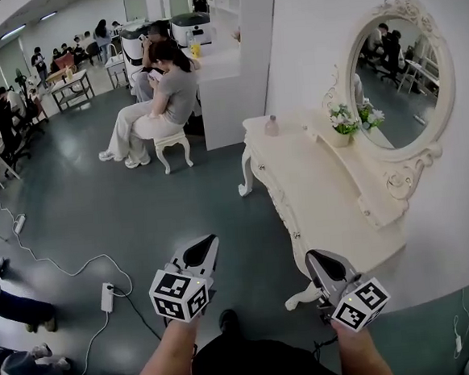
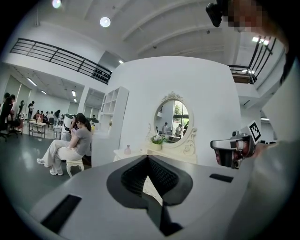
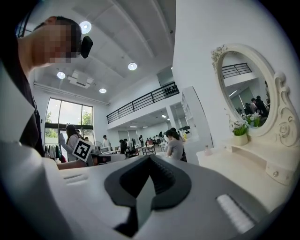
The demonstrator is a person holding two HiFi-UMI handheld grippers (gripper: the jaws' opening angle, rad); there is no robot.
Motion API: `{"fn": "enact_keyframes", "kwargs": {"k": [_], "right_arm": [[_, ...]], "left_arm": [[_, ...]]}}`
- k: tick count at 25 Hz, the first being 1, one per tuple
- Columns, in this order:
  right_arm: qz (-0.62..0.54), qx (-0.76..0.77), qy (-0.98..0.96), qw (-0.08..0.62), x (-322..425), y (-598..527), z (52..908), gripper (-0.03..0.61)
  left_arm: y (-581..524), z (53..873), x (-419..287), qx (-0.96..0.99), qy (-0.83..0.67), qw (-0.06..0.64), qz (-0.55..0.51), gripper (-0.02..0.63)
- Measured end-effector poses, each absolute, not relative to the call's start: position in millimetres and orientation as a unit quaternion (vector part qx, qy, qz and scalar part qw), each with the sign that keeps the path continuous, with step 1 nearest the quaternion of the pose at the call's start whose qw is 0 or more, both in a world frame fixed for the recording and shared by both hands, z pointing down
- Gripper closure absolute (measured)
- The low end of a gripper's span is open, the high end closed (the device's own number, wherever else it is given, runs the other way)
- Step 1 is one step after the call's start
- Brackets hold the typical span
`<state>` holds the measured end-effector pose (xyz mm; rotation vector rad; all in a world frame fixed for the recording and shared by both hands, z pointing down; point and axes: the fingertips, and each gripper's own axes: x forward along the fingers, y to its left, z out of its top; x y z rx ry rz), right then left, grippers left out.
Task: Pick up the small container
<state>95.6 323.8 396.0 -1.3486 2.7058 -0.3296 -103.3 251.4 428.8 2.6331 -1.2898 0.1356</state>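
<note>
Pale-pink small rounded container [image 1: 272,125] upright on the far corner of the cream carved dressing table [image 1: 315,186], well ahead of the grey left gripper [image 1: 205,243] and right gripper [image 1: 315,259] off the table's near end, both with jaws closed on nothing, neither clearly nearer.

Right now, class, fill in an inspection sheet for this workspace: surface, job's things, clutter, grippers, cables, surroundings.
Surface: white table, top mostly bare, mirror behind it.
Job's things: small pink container upright at the table's far end, untouched.
Clutter: flower pot on the shelf by the mirror.
Grippers: left gripper and right gripper both shut, empty.
Cables: power strip and cable on the floor at left.
Surroundings: person on a stool; others at desks beyond.
</note>
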Motion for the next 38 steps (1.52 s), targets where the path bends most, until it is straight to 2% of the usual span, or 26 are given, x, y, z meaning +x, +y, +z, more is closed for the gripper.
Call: {"fn": "enact_keyframes", "kwargs": {"k": [20, 30, 38], "right_arm": [[-0.107, -0.431, 0.896, 0.027, -19.3, 178.0, 387.6, 0.568], [-0.123, -0.415, 0.901, 0.038, -23.4, 123.4, 398.6, 0.568], [-0.142, -0.414, 0.897, 0.054, 16.6, 39.0, 414.8, 0.568]], "left_arm": [[106.2, 418.6, -193.4, 0.902, -0.419, 0.102, 0.034, 0.608], [62.4, 425.4, -186.2, 0.9, -0.422, 0.103, 0.043, 0.608], [-18.3, 435.4, -151.6, 0.896, -0.427, 0.104, 0.067, 0.608]]}}
